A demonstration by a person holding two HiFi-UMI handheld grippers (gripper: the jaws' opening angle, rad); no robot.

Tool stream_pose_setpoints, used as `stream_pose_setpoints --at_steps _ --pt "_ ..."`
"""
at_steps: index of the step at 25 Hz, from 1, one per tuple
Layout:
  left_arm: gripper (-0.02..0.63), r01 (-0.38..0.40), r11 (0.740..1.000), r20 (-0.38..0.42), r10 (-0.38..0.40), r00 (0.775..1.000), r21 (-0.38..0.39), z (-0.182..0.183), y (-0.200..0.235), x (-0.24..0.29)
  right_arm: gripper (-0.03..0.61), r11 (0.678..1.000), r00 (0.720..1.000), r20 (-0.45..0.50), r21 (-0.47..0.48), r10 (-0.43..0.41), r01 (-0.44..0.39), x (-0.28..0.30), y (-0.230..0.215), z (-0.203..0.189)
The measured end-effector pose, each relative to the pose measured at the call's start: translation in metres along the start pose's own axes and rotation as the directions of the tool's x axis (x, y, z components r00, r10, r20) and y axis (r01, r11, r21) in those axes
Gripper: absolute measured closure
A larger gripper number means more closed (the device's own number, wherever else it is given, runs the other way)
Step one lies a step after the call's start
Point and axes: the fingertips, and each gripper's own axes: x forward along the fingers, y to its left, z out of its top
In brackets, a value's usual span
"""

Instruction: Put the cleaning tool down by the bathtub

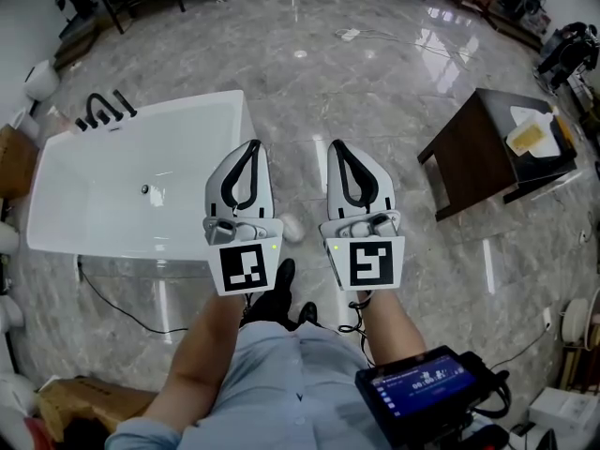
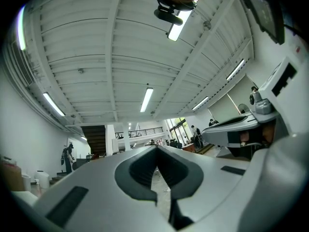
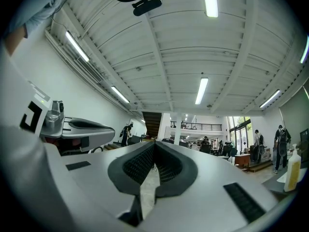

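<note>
Marble floor (image 1: 375,82); bathtub (image 1: 187,107) near left gripper (image 1: 255,144), right gripper (image 1: 335,144) (both closed, empty)

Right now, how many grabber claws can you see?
2. The left gripper shows against the bathtub's right edge; the right gripper sits beside it, over the floor. Both are shut and empty.

Bathtub (image 1: 178,157) sits at left, table (image 1: 469,148) well apart at right

White bathtub (image 1: 112,172), empty, black taps (image 1: 105,111) at end; small whitish object (image 1: 292,227) beside corner.
</note>
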Motion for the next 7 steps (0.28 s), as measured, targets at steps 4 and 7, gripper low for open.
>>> stream_pose_setpoints --at_steps 4,7 --pt "0.598 0.0 1.0 0.005 0.0 1.0 0.006 0.0044 -0.0012 0.0 0.566 1.0 1.0 0.0 0.003 -0.004 0.004 -0.0019 -0.0025 0.0021" --pt "0.598 -0.004 1.0 0.002 0.004 1.0 0.003 0.0071 -0.0015 -0.0019 0.566 1.0 1.0 0.003 0.003 -0.001 0.001 -0.0037 -0.0022 0.0053"
